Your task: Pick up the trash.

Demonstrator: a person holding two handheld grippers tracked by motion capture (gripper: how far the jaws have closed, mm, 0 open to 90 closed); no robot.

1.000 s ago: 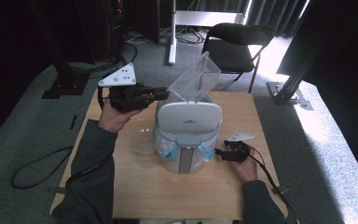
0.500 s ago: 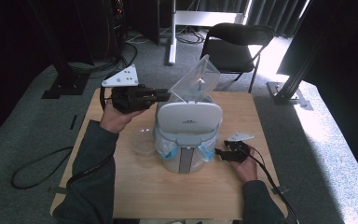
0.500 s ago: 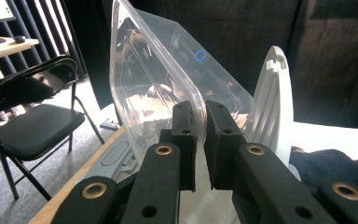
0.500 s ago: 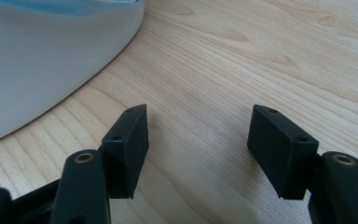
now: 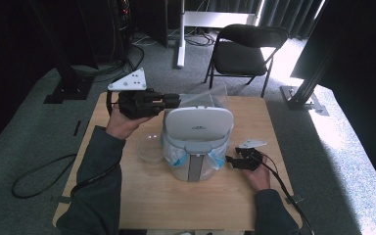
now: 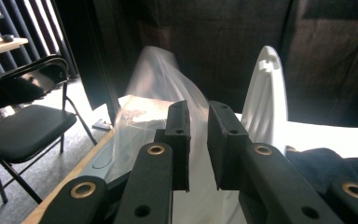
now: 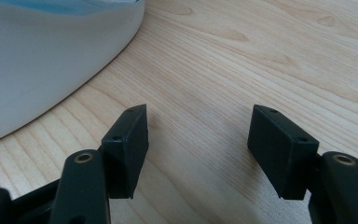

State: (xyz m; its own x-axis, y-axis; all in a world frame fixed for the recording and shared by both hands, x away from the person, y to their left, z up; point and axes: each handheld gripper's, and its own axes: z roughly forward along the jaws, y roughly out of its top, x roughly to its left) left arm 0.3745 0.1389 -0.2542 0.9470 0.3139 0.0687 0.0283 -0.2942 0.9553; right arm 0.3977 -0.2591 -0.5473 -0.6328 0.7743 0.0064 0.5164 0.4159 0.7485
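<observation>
The right gripper lies low on the wooden surface, its jaws spread wide with only bare wood grain between them; in the right gripper view the curved white wall of the bin rises just ahead and to the left of the jaws, not touching them. That white bin stands at the middle of the surface, its lid raised upright and a blue liner puffing out under the rim. A small clear cup sits just beside the bin, on the side toward the left hand. The left gripper is held up above the surface behind the bin's far left corner, its jaws drawn close together on a clear plastic bag that lifts out past the lid. In the left gripper view the thin film runs through the narrow gap between the jaws and billows ahead of them, with the edge of the upright lid just to its right. Beyond the surface's far edge stands a black folding chair on grey carpet, dark curtains behind it.
</observation>
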